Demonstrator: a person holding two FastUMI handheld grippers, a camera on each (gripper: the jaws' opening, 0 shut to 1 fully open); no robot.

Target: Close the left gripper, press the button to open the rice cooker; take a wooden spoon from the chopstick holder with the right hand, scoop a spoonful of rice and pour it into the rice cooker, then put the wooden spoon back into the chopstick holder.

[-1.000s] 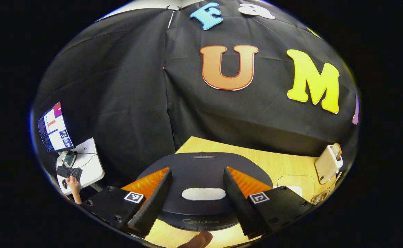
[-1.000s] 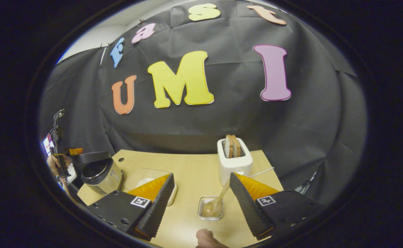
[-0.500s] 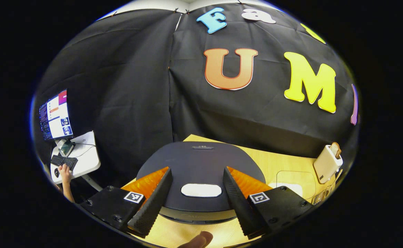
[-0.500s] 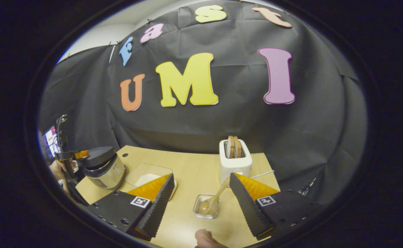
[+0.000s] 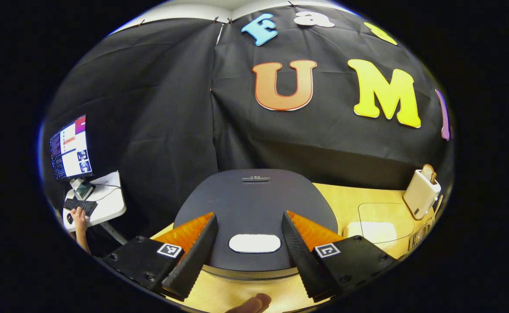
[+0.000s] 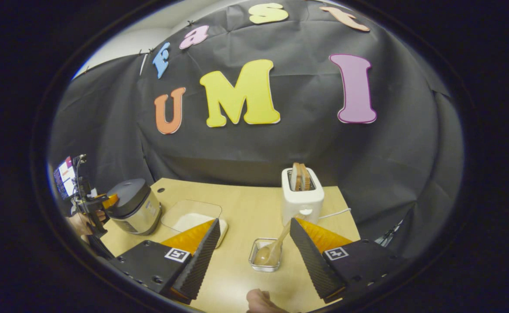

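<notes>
Directly ahead at 12 o'clock, I find the rice cooker point(image 5: 254, 204) lid down again after standing raised. My left gripper point(image 5: 249, 256) stays spread, unclenched; right gripper point(image 6: 253, 256) released, wooden spoon point(image 6: 272, 250) untouched. Button press remains outstanding.

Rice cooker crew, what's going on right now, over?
Left gripper open, over the closed rice cooker, button unpressed. Right gripper open, empty. Wooden spoon in its holder. Nothing blocking.
</notes>
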